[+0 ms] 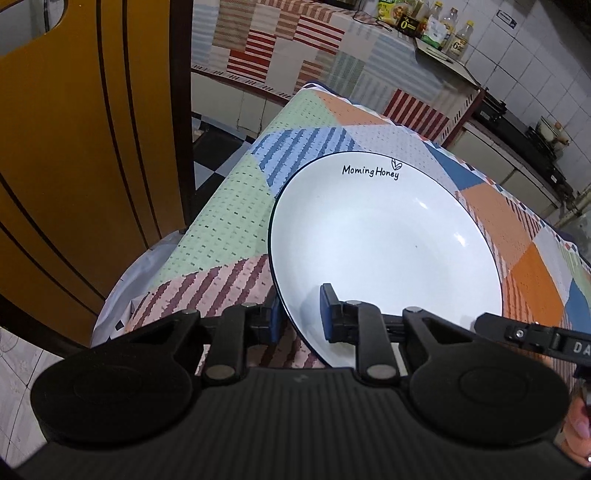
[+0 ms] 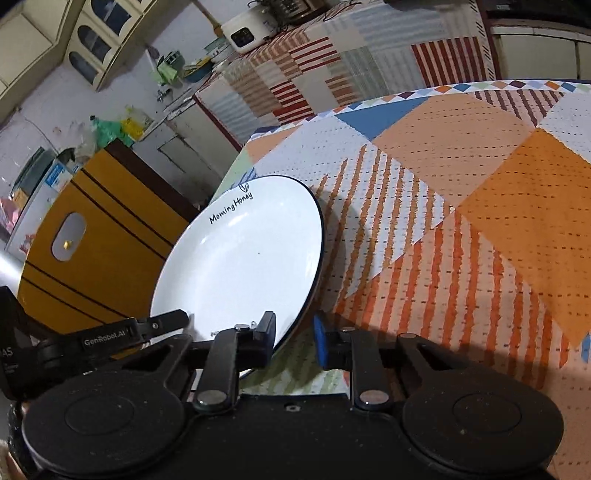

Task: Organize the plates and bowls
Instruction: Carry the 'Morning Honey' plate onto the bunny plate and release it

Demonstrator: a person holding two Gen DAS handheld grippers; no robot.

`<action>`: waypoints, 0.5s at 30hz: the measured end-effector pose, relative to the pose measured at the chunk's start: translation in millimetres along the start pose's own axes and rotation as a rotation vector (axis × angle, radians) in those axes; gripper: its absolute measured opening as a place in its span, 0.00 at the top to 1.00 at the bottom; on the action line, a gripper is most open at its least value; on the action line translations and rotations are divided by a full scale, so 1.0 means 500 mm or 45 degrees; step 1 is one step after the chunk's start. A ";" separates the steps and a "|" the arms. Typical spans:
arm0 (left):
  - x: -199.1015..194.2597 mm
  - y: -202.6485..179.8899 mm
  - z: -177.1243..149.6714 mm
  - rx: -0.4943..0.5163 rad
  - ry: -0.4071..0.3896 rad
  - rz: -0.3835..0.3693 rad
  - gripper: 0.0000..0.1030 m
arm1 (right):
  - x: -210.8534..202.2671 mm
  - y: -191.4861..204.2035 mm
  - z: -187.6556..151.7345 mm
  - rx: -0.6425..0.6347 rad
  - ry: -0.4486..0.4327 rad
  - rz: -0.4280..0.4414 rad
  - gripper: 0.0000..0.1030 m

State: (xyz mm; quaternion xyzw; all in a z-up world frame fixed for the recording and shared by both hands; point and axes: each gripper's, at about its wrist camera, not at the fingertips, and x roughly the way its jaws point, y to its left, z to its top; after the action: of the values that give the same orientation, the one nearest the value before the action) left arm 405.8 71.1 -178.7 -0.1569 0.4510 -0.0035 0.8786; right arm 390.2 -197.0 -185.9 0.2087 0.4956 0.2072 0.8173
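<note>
My left gripper (image 1: 301, 317) is clamped on the near rim of the white plate (image 1: 384, 240): one blue pad sits under the edge on the outer side, the other finger (image 1: 328, 314) presses on the inside of the dish. My right gripper (image 2: 295, 341) pinches the same plate (image 2: 243, 258) further along its near edge, one finger (image 2: 266, 341) on the white inside, the blue pad on the outside below the dark rim. In each view the other gripper's finger shows at the side, resting on the plate's inner surface.

Ahead of both grippers the plate stretches away from me, tilted, with its far side on the patchwork tablecloth (image 1: 229, 229). The words "Morning Honey" are printed near its far rim. To the right of my right gripper the cloth (image 2: 480, 221) lies bare in orange stripes and patches.

Left of my left gripper stands a yellow cabinet (image 1: 85, 147) with dark curved lines. Further off runs a counter with a striped cover (image 1: 280, 48), and bottles (image 1: 448, 31) stand at its far end against the tiled wall.
</note>
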 end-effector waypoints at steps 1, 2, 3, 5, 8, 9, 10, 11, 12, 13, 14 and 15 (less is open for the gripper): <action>0.000 0.003 0.002 -0.004 0.009 -0.004 0.81 | 0.002 -0.002 0.001 0.008 0.001 0.005 0.75; 0.000 0.004 0.003 -0.009 0.015 -0.006 0.81 | 0.006 -0.001 0.000 0.015 0.003 0.002 0.75; 0.001 0.003 0.004 -0.006 0.019 -0.005 0.81 | 0.010 0.002 0.001 0.017 0.011 -0.005 0.80; -0.003 -0.005 0.001 0.066 0.014 0.004 0.81 | 0.017 0.015 -0.001 -0.026 0.022 -0.019 0.80; -0.017 -0.016 -0.003 0.116 0.009 0.007 0.81 | 0.015 0.030 0.004 -0.120 0.055 -0.054 0.80; -0.022 -0.018 -0.005 0.112 0.024 0.004 0.81 | 0.010 0.027 0.003 -0.107 0.055 -0.047 0.80; -0.027 -0.020 -0.007 0.109 0.040 -0.004 0.81 | 0.000 0.025 0.002 -0.097 0.043 -0.033 0.80; -0.034 -0.025 -0.009 0.127 0.046 -0.012 0.81 | -0.007 0.021 0.000 -0.090 0.036 -0.021 0.80; -0.044 -0.031 -0.012 0.147 0.035 -0.014 0.81 | -0.016 0.019 -0.002 -0.089 0.032 -0.013 0.80; -0.058 -0.036 -0.015 0.160 0.019 -0.011 0.81 | -0.028 0.017 -0.006 -0.087 0.017 -0.008 0.80; -0.071 -0.042 -0.017 0.170 0.009 -0.008 0.81 | -0.038 0.015 -0.010 -0.076 0.008 0.006 0.79; -0.085 -0.049 -0.020 0.184 0.003 -0.008 0.81 | -0.049 0.016 -0.015 -0.080 0.006 0.019 0.79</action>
State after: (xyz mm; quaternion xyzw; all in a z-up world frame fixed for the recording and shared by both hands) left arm 376.3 51.5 -143.8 -0.0946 0.4502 -0.0391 0.8870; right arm 372.2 -202.8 -167.3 0.1861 0.4892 0.2292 0.8207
